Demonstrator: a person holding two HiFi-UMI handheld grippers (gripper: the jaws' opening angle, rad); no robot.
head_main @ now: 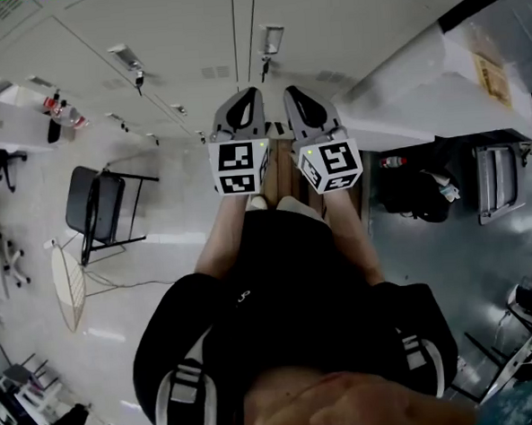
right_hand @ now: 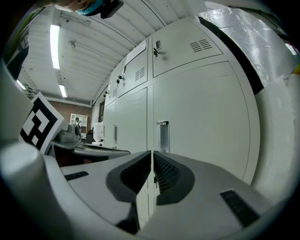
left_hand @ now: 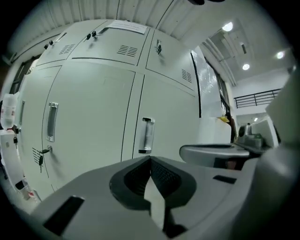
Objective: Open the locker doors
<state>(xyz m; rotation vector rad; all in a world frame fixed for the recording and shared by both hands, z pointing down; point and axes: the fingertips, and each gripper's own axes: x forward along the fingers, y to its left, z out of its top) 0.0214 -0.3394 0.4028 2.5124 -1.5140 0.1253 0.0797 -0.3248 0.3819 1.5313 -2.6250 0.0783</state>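
Grey locker doors [head_main: 193,41] fill the wall ahead, all closed. In the head view my left gripper [head_main: 251,93] and right gripper [head_main: 291,92] are held side by side, just short of the doors, below a door handle [head_main: 271,39]. The left gripper [left_hand: 150,160] is shut with nothing between its pads and points at a vertical handle [left_hand: 146,135]; a second handle [left_hand: 51,122] is on the door further left. The right gripper [right_hand: 152,153] is also shut and empty, in front of a recessed handle [right_hand: 162,136]. Neither gripper touches a door.
A black chair [head_main: 97,205] and a round side table [head_main: 68,287] stand on the floor to the left. A white plastic-covered block [head_main: 438,80] juts out beside the lockers on the right, with a black bag [head_main: 418,194] below it. Keys [left_hand: 42,153] hang from a lock at left.
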